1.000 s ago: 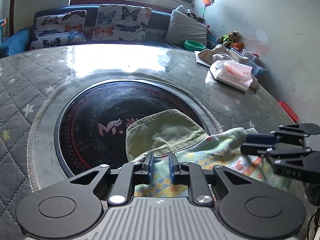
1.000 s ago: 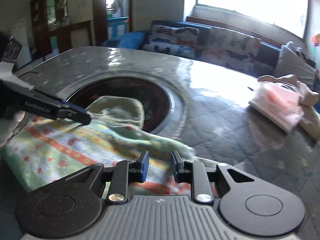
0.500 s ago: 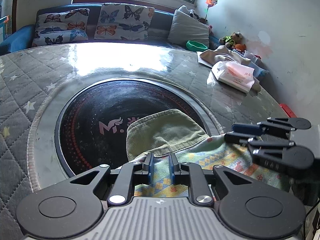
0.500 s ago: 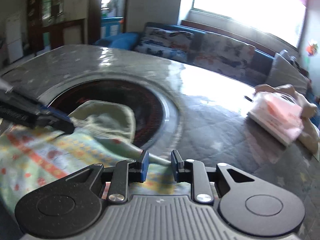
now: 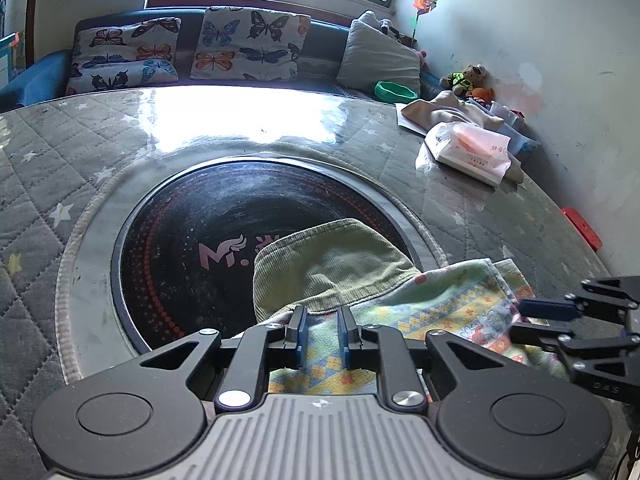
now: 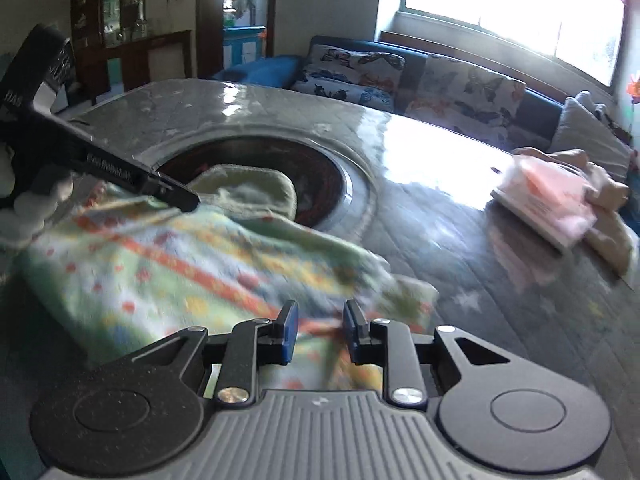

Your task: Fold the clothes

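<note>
Since a second ago the right gripper point(image 6: 318, 322) has swung back to the garment's right edge, and its jaws have spread a little wider; they stand apart with the blurred patterned cloth showing between the blue pads, not pinched. Seen from the left wrist, that same right gripper point(image 5: 520, 318) sits at the far right with its two fingers apart, tips at the cloth's fringe.

The left gripper point(image 5: 322, 334) holds its narrow gap as before, pads parted over the garment's near edge, nothing clamped between them. From the right wrist view its dark fingers point(image 6: 176, 196) reach in from the left and end where pattern meets hood.

The patterned garment point(image 5: 448, 300) lies flat at the near side of the table point(image 5: 60, 168), its green corduroy hood point(image 5: 332, 260) spread onto the black round hotplate point(image 5: 208, 216) set in the middle. The table wears a quilted grey star-print cover.

Well apart, at the far right of the table, a packet of tissues point(image 5: 472, 152) rests against a beige cloth point(image 5: 444, 110). Beyond runs a sofa with butterfly cushions point(image 5: 248, 46).
</note>
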`<state>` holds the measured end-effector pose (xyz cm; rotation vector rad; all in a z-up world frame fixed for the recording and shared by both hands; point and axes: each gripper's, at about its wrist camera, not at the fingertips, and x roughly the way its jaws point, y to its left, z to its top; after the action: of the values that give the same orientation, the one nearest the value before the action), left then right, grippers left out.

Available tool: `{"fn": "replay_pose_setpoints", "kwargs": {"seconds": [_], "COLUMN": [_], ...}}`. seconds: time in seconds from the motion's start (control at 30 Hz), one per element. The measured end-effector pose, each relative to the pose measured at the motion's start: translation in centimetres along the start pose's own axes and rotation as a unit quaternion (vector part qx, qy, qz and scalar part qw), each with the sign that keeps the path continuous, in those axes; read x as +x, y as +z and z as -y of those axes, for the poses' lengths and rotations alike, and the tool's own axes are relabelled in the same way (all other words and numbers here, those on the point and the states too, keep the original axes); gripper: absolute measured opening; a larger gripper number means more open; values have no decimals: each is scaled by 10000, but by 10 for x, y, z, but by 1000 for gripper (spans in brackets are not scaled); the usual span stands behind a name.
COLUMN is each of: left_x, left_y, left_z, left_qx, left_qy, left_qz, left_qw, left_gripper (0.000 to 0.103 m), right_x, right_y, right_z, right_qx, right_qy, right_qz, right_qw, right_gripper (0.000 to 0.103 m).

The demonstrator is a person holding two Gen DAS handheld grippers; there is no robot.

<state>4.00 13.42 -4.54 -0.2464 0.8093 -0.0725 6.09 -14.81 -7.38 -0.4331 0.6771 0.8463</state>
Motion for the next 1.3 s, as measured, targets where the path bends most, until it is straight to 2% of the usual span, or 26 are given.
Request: {"fn": "replay_pose_setpoints", "kwargs": {"seconds": [0.13,0.3,0.4,0.57,0.7,0.83,0.97,1.07,1.3], "left_x": [0,0,0,1,-4,-24,-53,-70,-83], "left_y": [0,0,0,-1,0,-3,-20,-40,-86], "left_z": [2,4,5,4,6,12,30,44,57], "left_qx": [22,25,21,5,38,95,371,570,495], "left_qy": [30,83,109,98,109,89,-116,-222,-463], "left_qz": [0,5,9,14,64,298,512,642,642], "left_qw": [10000,10000,9999,10000,9999,9995,9979,9961,9956], "left_gripper": [18,18,18,18,20,23,22,22,19], "right_x": [-17,-33,-28,-36,-52,-47,-39,-32,-28], "right_y": [-10,-7,-14,-31,-24,-12,0,0,-20], "right_z": [1,-9,-17,-7,-11,-29,-48,-57,-67], "right_qx": [-127,-117,-220,-74,-220,-358,-490,-540,-704], "right_qy": [-214,7,85,-9,-34,280,636,747,776], "right_qz": [-23,294,185,-29,138,302,460,419,158], "right_qw": [9997,9995,9996,10000,9997,9985,9957,9949,9944], "right_gripper": [24,24,23,23,23,23,23,23,23]}}
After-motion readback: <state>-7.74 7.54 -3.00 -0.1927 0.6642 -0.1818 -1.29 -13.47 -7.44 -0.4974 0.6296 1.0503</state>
